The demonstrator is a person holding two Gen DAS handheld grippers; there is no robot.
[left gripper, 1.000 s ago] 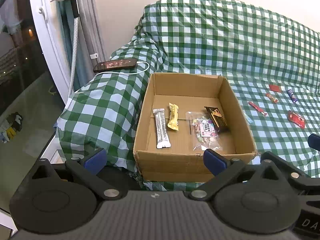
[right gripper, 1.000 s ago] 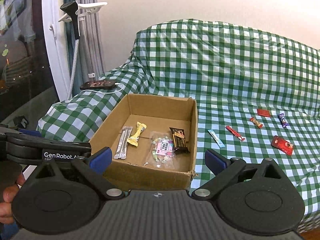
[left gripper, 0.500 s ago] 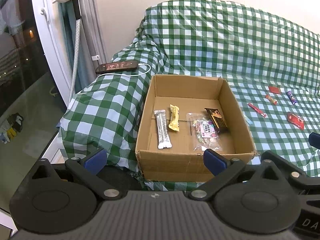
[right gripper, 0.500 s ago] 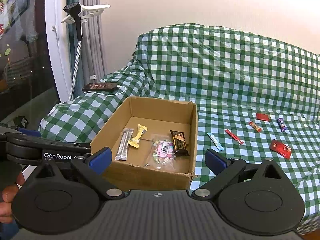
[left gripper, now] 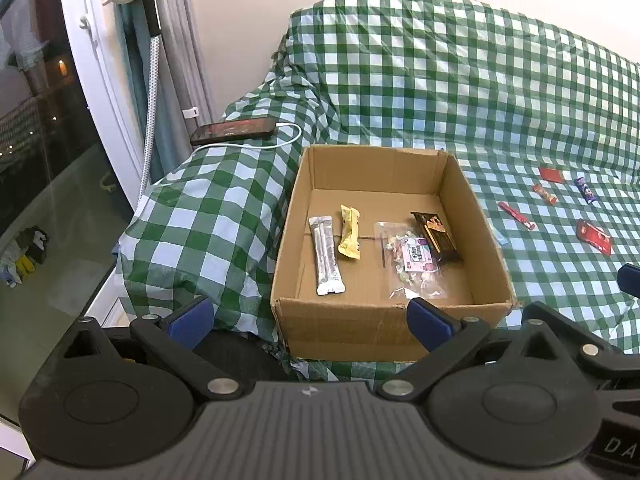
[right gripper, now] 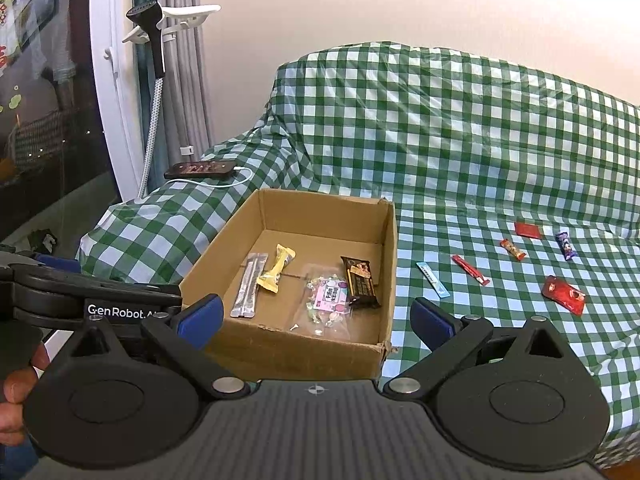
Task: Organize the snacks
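An open cardboard box [left gripper: 394, 320] [right gripper: 308, 350] sits on the checked cloth. Inside lie a silver stick pack [left gripper: 326, 254] [right gripper: 250, 290], a yellow bar [left gripper: 349, 232] [right gripper: 277, 268], a clear candy bag [left gripper: 412, 258] [right gripper: 326, 300] and a dark chocolate bar [left gripper: 435, 232] [right gripper: 360, 282]. Loose snacks lie to the right of the box: a blue stick [right gripper: 433, 279], a thin red stick [right gripper: 470, 270], an orange candy [right gripper: 513, 250], a red square packet [right gripper: 528, 230], a purple candy [right gripper: 567, 246] and a red wrapper [right gripper: 564, 294]. My left gripper [left gripper: 310, 322] and right gripper [right gripper: 316, 318] both stand open and hold nothing, in front of the box.
A phone [left gripper: 234, 130] on a white cable rests on the covered armrest left of the box. A garment steamer head [right gripper: 150, 36] on a stand and a glass door stand at the far left. A person's hand [right gripper: 16, 390] holds the left gripper's body.
Both cameras have risen and pulled back slightly, so the box sits lower in view. Nothing was picked up or moved.
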